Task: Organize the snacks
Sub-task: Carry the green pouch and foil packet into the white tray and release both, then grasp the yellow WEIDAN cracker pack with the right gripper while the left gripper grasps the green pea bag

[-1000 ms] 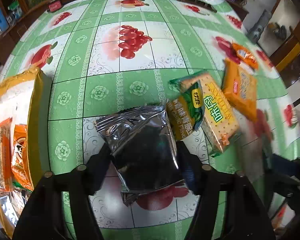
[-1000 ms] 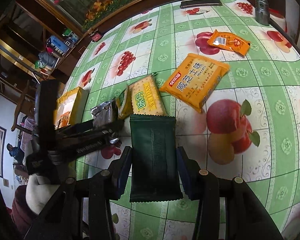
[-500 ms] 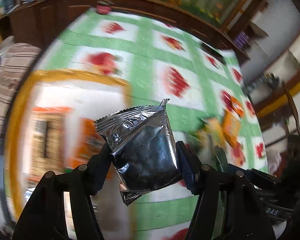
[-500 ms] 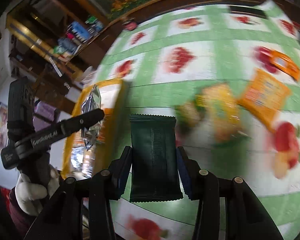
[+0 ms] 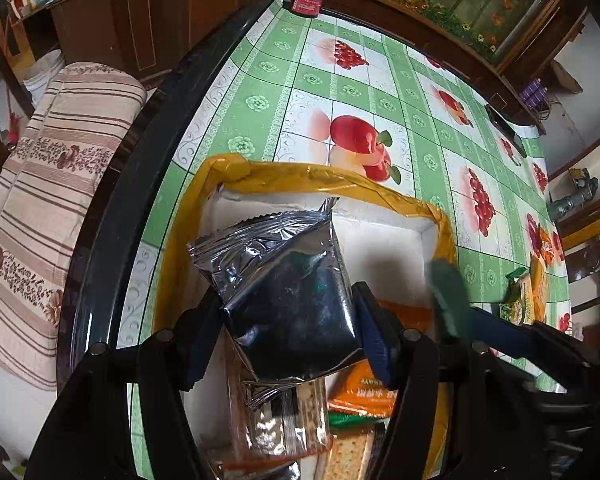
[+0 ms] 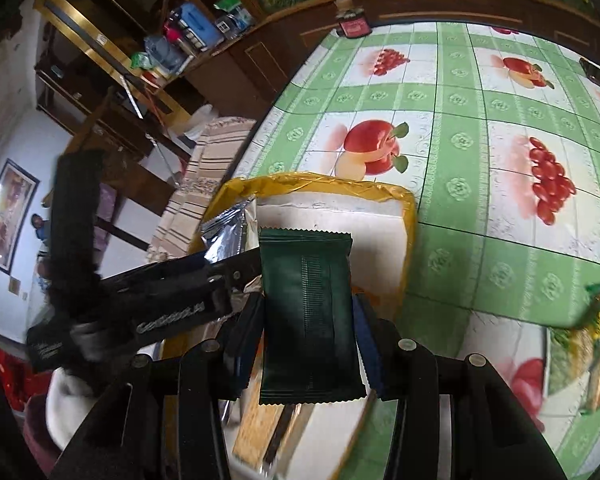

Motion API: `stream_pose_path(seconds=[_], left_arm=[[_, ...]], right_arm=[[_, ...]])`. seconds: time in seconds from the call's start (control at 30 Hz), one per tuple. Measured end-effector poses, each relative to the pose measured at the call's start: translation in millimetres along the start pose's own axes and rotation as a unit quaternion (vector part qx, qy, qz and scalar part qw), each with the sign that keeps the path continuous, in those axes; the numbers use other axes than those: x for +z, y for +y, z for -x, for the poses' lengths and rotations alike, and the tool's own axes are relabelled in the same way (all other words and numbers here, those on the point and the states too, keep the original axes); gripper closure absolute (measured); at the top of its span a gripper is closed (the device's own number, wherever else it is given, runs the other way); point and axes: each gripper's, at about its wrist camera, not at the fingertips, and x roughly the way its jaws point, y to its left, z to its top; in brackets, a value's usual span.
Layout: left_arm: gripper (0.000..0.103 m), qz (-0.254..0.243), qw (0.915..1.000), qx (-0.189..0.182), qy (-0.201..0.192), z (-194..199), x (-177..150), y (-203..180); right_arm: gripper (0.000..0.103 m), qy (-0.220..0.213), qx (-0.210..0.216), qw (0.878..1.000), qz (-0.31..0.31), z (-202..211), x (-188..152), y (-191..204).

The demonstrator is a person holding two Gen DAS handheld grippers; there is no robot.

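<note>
While several packets are already lying in the box [image 5: 384, 188], both grippers are gripping packets above it, left [image 5: 288, 320] the silver packet [image 5: 284, 280], right [image 6: 308, 332] the green packet [image 6: 308, 320], with biscuits [image 6: 580, 344] remaining near the table's right edge.

Bare white box floor [image 5: 380, 248] beyond packets [image 5: 364, 392].

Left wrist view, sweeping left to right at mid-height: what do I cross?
Striped cushion → table rim → box's yellow edge → silver packet in the left hand-held gripper → green packet → cracker packs.
</note>
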Motion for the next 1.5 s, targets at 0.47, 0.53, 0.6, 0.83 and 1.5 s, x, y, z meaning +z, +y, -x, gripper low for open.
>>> stream_pose_path(seconds=[0.47, 0.53, 0.6, 0.83, 1.5], left_arm=[[0.040, 0.008, 0.9966, -0.081, -0.014, 38.6, 1.3, -5.7], [0.040, -0.006, 0.9943, -0.102, -0.031, 55.8, -6.3, -19.6], [0.040, -0.019, 0.9911, -0.125, -0.041, 70.5, -15.6, -36.6], [0.037, -0.039, 0.9846, -0.170, -0.010, 67.1, -45.9, -85.6], [0.037, -0.137, 0.9852, -0.098, 0.030, 18.3, -75.9, -189.6]], right_arm=[[0.045, -0.056, -0.016, 0.997, -0.048, 46.8, -14.6, -29.7], [0.045, -0.087, -0.032, 0.994, -0.065, 75.1, -29.8, -47.0], [0.035, -0.127, -0.068, 0.985, -0.093, 108.9, -50.6, -77.7], [0.029, -0.105, -0.128, 0.957, -0.236, 147.2, -115.0, -200.7], [0.054, -0.025, -0.142, 0.987, -0.069, 75.1, -62.7, -197.9]])
